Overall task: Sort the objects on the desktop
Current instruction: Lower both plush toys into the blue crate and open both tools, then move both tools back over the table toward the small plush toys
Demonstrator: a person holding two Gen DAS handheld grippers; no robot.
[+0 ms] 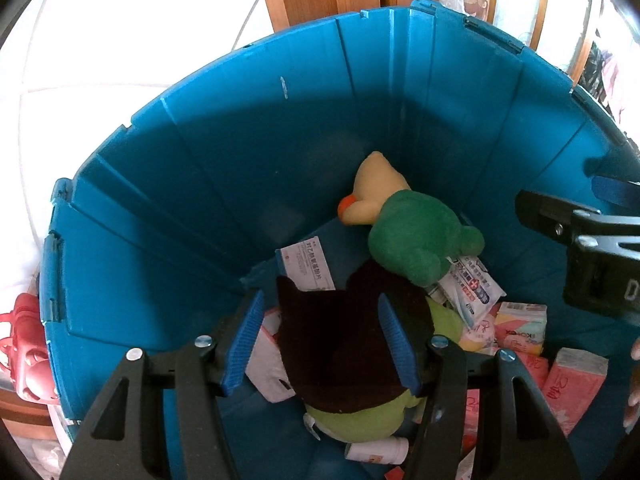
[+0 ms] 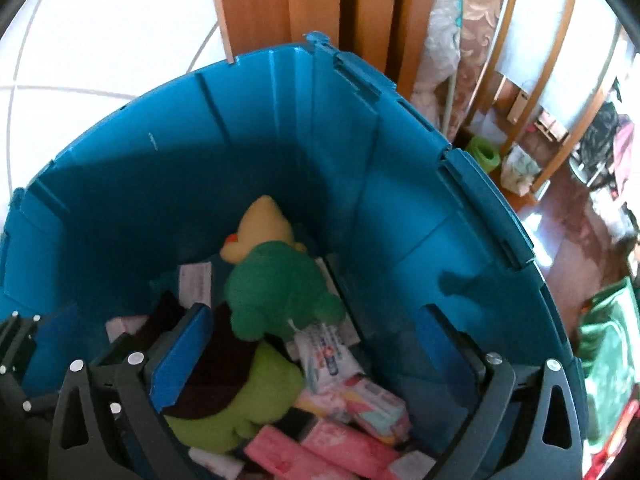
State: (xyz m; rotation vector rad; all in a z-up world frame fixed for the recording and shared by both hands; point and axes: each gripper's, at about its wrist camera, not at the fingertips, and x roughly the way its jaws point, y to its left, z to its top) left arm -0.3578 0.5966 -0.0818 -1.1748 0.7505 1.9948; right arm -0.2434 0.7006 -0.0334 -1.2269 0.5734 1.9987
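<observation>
Both grippers hang over a deep blue bin. In it lie a green and yellow plush duck, a lime green and dark brown plush, medicine boxes, a white pouch, pink tissue packs and a white bottle. My left gripper is open above the brown plush, holding nothing. My right gripper is open and empty above the pile; it also shows at the right of the left wrist view.
A red plastic toy sits outside the bin at the left. Wooden furniture legs stand behind the bin. Wooden rails, bags and clutter fill the floor to the right. A white tiled floor lies to the left.
</observation>
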